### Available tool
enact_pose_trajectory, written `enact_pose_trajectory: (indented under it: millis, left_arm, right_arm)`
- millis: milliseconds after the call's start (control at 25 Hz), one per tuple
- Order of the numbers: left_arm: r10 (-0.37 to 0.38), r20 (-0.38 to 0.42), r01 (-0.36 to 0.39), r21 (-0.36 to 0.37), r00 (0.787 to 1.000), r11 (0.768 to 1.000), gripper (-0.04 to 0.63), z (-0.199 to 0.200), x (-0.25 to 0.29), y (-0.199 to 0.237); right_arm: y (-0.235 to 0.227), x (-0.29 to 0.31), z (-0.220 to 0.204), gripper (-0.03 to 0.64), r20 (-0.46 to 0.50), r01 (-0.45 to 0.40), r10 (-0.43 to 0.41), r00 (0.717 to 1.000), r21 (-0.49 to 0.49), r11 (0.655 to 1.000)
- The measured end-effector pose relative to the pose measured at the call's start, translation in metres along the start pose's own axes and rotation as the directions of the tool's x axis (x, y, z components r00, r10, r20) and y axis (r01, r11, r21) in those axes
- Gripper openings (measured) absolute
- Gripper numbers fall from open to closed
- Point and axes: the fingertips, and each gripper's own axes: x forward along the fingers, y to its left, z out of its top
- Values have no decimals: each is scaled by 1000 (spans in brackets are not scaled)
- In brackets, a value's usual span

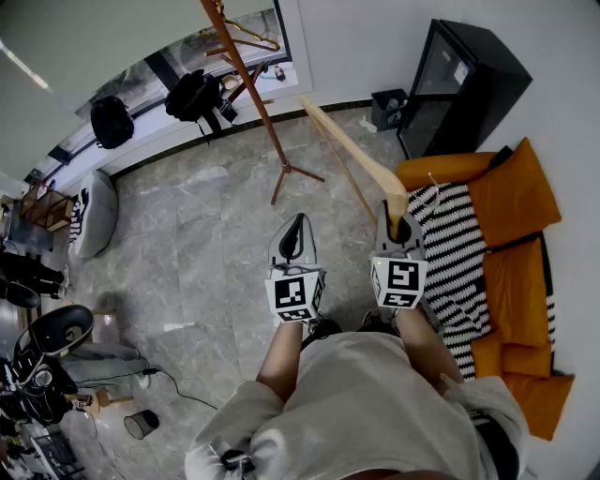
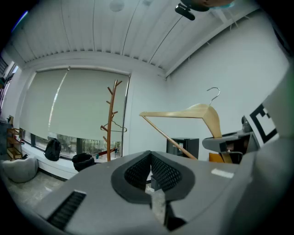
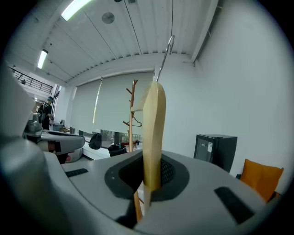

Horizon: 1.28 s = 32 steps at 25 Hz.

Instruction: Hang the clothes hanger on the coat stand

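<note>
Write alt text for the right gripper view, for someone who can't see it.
The right tongs clamp a wooden clothes hanger, seen edge-on and upright, its metal hook pointing toward the ceiling. Beyond it a wooden coat stand rises before a blinded window; a black cabinet stands against the right wall.

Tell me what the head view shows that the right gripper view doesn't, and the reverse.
Head view only: the striped blanket on the orange sofa, and the grey floor where the coat stand plants its feet.

Right gripper view only: the ceiling lights and a distant person at far left.

Both: the wooden hanger clamped in the right tongs, the coat stand ahead, and the black cabinet by the wall.
</note>
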Motion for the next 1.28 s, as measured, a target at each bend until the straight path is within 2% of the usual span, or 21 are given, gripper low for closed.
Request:
enact_pose_trajectory:
  millis: [280,560,760,920,1080,1280]
  left_arm:
    - [-22,-5,22,-5,1000,1000,9,-6,-11,15]
    - [-10,-14,10,-18,1000,1000,9,-17,-27,42]
    - [-5,-34,4,-8,999,1000,9,-25,-39,74]
    - [-6,-43,6,-1,999,1000,9,-30,-53,108]
    - [19,-57,-21,-31,998,999,9,-36,-67,137]
    - [21,-75,-25,-54,997,998,9,-46,-68,147]
  right_arm:
    - [26,1,0,5,-2,-39,39,999,-1,999]
    - [58,6,-1,5,4,-96,96,995,-61,994]
    - [97,20,-5,5,-30,-166,164,986,-135,977]
    - [127,29,-7,5,-45,-174,169,984,-147,974]
    - [151,32,-13,5,-69,-187,178,982,-175,967]
    - [155,44,-16,5,-103,-211,193,976,-219,952]
